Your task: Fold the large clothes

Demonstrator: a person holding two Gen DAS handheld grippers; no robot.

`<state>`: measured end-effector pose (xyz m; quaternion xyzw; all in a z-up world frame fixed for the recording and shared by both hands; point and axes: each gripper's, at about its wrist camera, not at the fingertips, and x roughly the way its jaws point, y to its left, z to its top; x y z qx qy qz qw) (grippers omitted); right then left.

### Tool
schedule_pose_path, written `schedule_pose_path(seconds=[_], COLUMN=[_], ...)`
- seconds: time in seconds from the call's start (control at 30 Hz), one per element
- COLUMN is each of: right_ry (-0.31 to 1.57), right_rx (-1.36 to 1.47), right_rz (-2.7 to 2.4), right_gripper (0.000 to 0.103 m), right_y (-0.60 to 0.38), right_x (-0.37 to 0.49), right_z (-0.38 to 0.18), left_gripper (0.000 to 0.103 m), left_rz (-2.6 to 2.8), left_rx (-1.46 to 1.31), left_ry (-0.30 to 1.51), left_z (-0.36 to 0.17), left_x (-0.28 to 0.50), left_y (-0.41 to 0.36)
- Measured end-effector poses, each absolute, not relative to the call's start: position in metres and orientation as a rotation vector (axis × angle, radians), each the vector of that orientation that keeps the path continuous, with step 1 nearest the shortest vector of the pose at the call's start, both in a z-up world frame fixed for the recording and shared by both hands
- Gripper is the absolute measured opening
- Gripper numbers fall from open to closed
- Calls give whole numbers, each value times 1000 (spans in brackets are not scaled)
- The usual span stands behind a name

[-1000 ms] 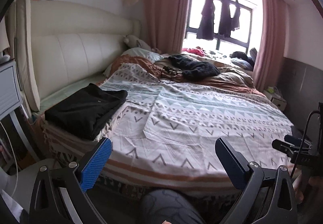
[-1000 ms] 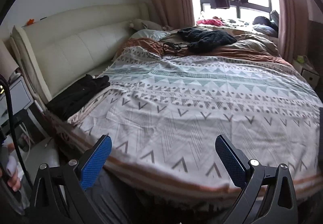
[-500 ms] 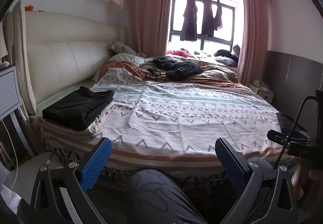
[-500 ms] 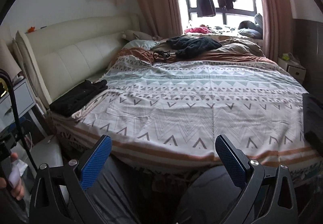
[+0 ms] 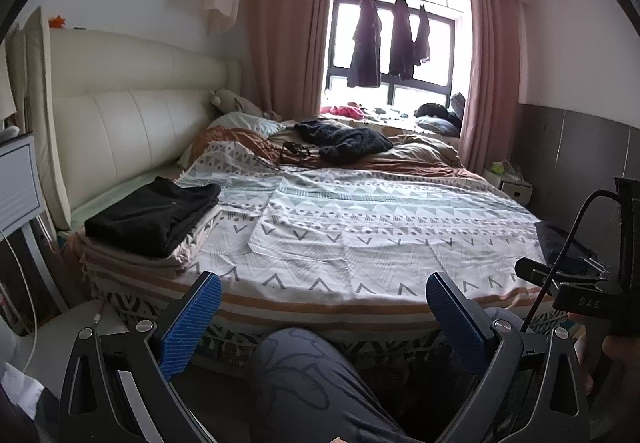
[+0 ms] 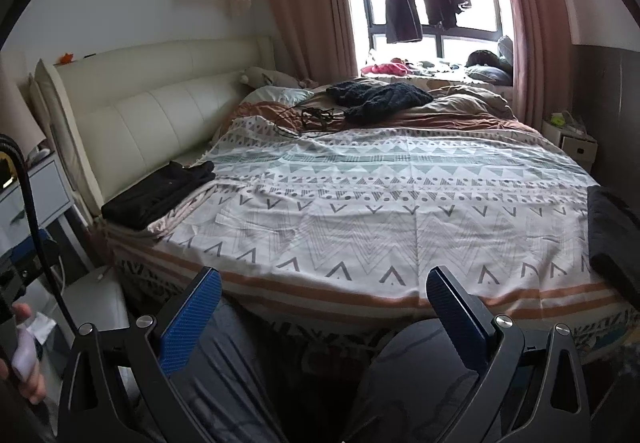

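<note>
Across the bed (image 5: 360, 243), a patterned sheet (image 6: 380, 211) lies flat, a broad clear surface that looks kept for folding on. At its left edge by the headboard sits a folded black garment (image 5: 152, 215), apparently set aside as done; a dark one (image 6: 612, 239) rests at the right edge. Short of the bed's near edge, left gripper (image 5: 324, 315) and right gripper (image 6: 324, 311) hang spread wide, empty.

A home bedroom: a large bed (image 5: 360, 243) with padded headboard (image 5: 132, 131), curtained window (image 5: 392, 55).
</note>
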<state>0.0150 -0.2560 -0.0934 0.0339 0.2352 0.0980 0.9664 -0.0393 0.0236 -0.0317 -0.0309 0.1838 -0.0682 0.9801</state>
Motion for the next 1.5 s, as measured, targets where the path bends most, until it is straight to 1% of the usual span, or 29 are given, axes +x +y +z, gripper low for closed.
schedule_pose_path(seconds=[1.27, 1.5], right_ry=[469, 463], right_rx=[80, 78], right_rz=[181, 182], right_gripper=[102, 102], right_y=[-255, -254], right_x=[3, -2], right_z=[-83, -82], left_gripper=[102, 102], left_rz=[-130, -125], left_rx=[-53, -17], left_ry=[344, 335], left_z=[-23, -19], left_x=[-59, -64], left_y=[32, 32])
